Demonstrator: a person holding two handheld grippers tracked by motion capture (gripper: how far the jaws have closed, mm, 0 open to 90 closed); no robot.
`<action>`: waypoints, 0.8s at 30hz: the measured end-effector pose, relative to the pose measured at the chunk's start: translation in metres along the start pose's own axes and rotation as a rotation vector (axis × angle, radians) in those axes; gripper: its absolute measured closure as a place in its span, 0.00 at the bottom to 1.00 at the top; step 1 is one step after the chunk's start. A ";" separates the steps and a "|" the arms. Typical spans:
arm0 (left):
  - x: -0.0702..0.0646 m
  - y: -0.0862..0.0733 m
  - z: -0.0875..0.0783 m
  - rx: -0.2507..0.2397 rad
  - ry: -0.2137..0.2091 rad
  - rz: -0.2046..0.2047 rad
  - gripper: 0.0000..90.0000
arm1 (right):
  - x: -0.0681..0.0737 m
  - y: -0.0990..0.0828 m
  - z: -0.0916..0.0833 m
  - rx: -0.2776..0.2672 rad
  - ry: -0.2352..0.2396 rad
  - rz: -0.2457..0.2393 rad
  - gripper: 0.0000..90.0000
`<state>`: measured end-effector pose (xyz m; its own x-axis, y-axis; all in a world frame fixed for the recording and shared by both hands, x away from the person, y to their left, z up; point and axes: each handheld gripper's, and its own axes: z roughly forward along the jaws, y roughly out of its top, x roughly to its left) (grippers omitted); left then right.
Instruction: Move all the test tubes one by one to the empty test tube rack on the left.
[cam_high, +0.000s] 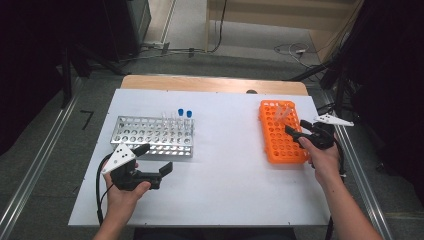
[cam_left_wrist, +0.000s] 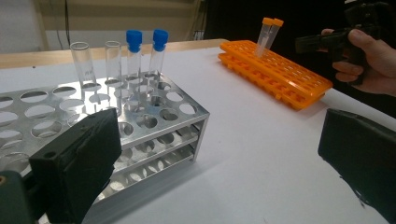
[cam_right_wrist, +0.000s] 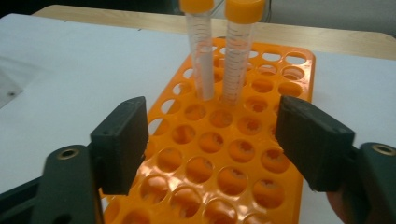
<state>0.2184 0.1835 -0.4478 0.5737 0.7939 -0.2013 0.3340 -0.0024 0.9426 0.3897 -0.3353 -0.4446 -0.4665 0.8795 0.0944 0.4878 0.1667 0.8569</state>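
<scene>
The two orange-capped tubes (cam_right_wrist: 219, 51) stand side by side at the far end of the orange rack (cam_right_wrist: 289, 186). They look light, smooth and breakable; best gripped on the clear wall below the cap. The right claw (cam_right_wrist: 210, 149) hangs partly open over the rack, empty. The left claw (cam_left_wrist: 210, 163), wide and empty, sees the metal rack (cam_left_wrist: 159, 126) with its blue-capped tubes (cam_left_wrist: 147, 51).
</scene>
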 end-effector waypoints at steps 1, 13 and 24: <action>0.000 0.000 0.001 0.002 -0.001 0.000 0.00 | -0.001 0.001 0.003 0.002 -0.009 0.003 0.35; 0.000 -0.002 0.003 0.009 -0.007 -0.006 0.00 | -0.006 0.019 0.033 0.050 -0.084 0.022 0.59; 0.001 -0.002 0.003 0.010 -0.005 -0.004 0.00 | -0.006 0.027 0.059 0.118 -0.084 0.041 0.72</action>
<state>0.2199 0.1824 -0.4509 0.5760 0.7911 -0.2060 0.3435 -0.0056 0.9391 0.4494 -0.3101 -0.4519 -0.3837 0.9199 0.0811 0.5909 0.1770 0.7871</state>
